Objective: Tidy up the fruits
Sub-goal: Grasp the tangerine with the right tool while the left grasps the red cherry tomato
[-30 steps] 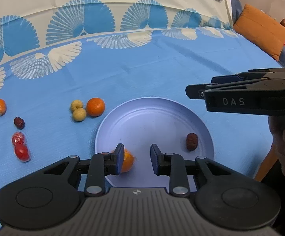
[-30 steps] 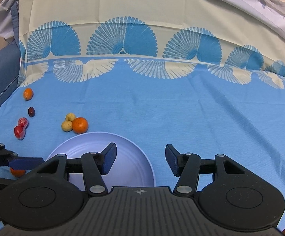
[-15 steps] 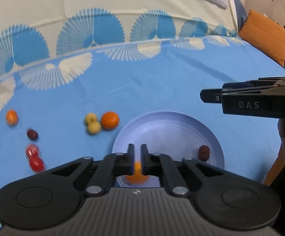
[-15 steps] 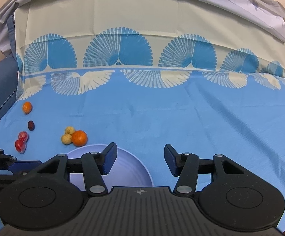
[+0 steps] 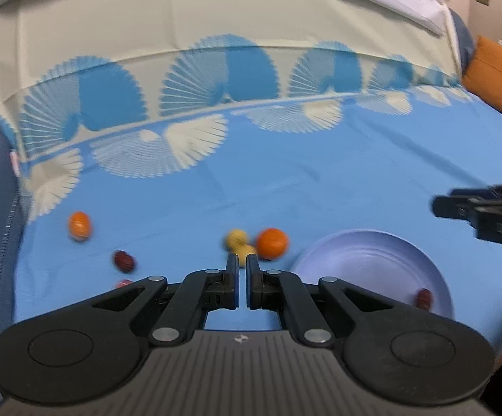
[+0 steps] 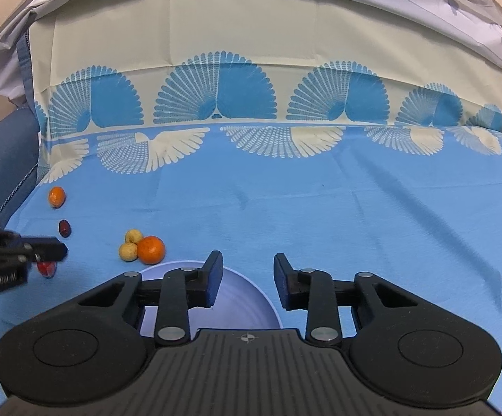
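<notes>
My left gripper (image 5: 243, 260) is shut with nothing in it, just in front of two small yellow fruits (image 5: 242, 244) and an orange (image 5: 272, 242) on the blue cloth. The lilac plate (image 5: 372, 270) lies to its right with a dark date (image 5: 424, 298) in it. My right gripper (image 6: 245, 270) hovers over the plate (image 6: 244, 306); its jaws are closing with nothing between them. Left of the plate lie the orange (image 6: 151, 249) and the yellow fruits (image 6: 131, 244). The left gripper (image 6: 58, 251) shows at the left edge of the right wrist view.
Further left on the cloth lie a small orange fruit (image 6: 57, 196), a dark date (image 6: 64, 227) and a red tomato (image 6: 47, 268), partly behind the left gripper. An orange cushion (image 5: 497, 83) stands at the far right. Blue upholstery (image 6: 1, 159) borders the cloth's left edge.
My left gripper shut empty, rose and swung left off the plate toward the yellow fruits; the orange in the plate is now hidden. The right gripper's jaws have narrowed.
</notes>
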Tool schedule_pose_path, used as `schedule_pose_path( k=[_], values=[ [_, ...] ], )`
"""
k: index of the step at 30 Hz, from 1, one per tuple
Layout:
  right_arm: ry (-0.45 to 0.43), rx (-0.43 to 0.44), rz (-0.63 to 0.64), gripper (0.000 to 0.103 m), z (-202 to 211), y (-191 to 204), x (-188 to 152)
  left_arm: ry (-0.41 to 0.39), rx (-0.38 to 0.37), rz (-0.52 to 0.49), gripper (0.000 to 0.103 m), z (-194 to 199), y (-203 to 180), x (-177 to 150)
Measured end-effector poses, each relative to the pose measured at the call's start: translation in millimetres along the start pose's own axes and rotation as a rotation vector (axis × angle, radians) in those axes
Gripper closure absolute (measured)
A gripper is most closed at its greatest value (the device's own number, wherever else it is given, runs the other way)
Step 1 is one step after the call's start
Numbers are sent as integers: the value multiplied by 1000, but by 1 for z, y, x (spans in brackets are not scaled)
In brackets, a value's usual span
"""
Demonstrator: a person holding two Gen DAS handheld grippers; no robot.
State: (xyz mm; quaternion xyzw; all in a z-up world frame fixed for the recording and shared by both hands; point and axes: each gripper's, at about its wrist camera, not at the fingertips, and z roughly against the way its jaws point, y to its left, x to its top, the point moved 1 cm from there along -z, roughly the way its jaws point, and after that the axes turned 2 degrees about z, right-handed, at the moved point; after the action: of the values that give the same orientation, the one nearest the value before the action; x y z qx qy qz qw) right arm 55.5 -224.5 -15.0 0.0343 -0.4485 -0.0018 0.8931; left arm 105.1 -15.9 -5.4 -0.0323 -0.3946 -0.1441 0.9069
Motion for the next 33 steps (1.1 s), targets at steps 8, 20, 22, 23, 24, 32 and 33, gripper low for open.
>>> schedule_pose_path(
  k=[8, 20, 22, 23, 24, 32, 33],
  values=[
    [-14, 38, -5, 83, -1, 8, 6, 48, 90, 277, 100, -19, 90, 12],
    [57, 198, 52, 82, -30, 41, 21, 172, 110, 637, 95, -37, 139, -10],
    [66, 207, 48, 82, -41, 48, 27, 189, 111, 646, 89, -40, 140, -13],
    [70, 212, 47, 82, -45, 51, 28, 201, 113, 645, 81, -42, 139, -14],
    [73, 216, 46, 80, -51, 55, 31, 217, 119, 640, 76, -46, 138, -15],
    [166, 221, -23, 54, -107, 69, 44, 290, 138, 595, 61, -65, 128, -20],
    [186, 220, -36, 52, -116, 70, 45, 294, 140, 592, 61, -66, 127, -20]
  ],
)
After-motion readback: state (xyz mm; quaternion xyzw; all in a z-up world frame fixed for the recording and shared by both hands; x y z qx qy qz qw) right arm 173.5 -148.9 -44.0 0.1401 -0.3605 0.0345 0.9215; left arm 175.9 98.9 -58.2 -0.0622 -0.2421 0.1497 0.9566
